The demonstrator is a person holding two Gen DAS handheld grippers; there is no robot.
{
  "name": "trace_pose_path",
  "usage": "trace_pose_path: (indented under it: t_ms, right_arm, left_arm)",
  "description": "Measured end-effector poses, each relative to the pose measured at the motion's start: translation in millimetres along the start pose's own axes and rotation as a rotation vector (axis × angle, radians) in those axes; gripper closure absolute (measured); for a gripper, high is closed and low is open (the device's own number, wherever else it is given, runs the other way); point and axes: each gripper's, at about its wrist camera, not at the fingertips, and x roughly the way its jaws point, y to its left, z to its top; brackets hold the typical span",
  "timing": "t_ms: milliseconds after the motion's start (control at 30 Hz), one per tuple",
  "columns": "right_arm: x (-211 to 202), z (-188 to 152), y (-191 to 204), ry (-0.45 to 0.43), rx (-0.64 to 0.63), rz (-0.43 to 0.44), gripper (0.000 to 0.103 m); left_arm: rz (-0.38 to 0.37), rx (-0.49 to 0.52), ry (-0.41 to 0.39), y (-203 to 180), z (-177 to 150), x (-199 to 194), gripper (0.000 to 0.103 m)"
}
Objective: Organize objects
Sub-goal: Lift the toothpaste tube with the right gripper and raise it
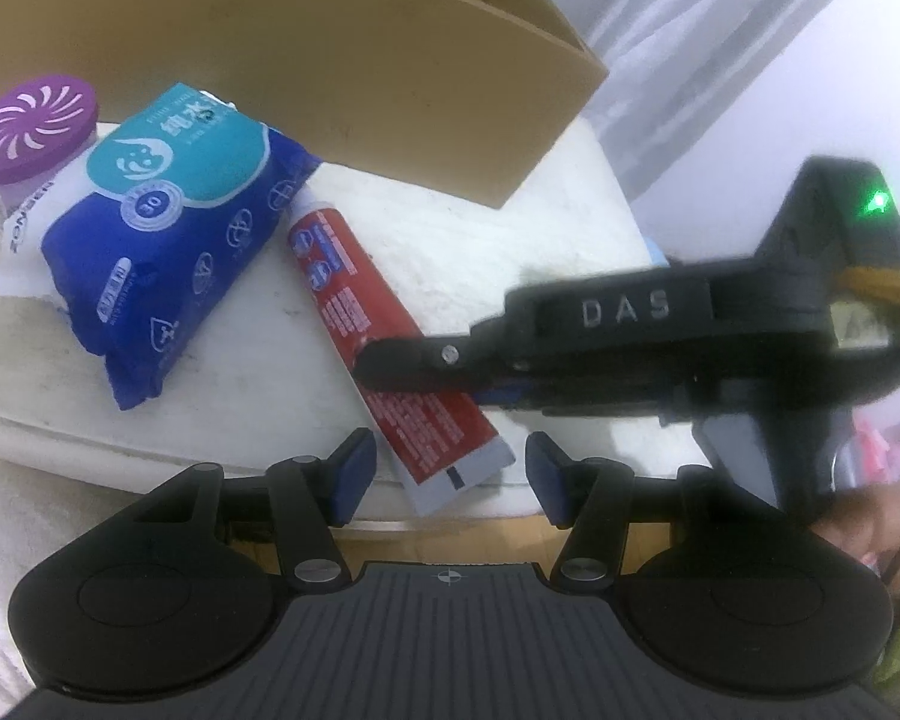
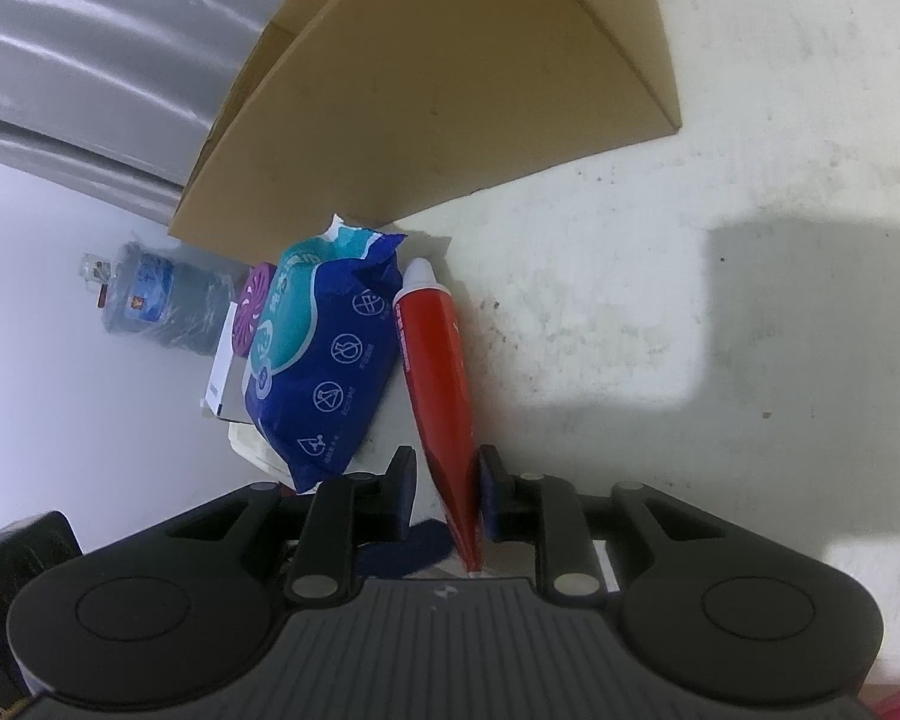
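A: Red toothpaste tube lies on the tabletop; where is my right gripper?

B: Clamped on its tail. My left gripper is empty, jaws narrow. The thin crimp may slip.

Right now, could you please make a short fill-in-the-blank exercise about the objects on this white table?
1. The right gripper has its fingers closed on the red ____.
2. The blue wipes pack lies between the tube and the jar with the ____ lid.
3. Behind the objects stands an open ____ box.
4. The left gripper holds ____.

Missing words: toothpaste tube; purple; cardboard; nothing
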Motion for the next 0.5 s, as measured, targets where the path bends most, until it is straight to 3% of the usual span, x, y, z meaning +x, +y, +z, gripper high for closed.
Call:
trace_pose_path:
  t_ms: [300, 500]
  right_arm:
    - [-3.8, -12.9, -1.1, 0.052, -0.018, 0.014, 0.084]
    - [-6.1, -12.5, 5.0, 0.043, -0.055, -0.005, 0.078]
  left_arm:
    - [0.005, 0.025, 0.008, -1.8, -6.0, -3.0, 0.043]
    - [0.006, 0.031, 0.003, -2.7, -5.6, 0.3, 0.046]
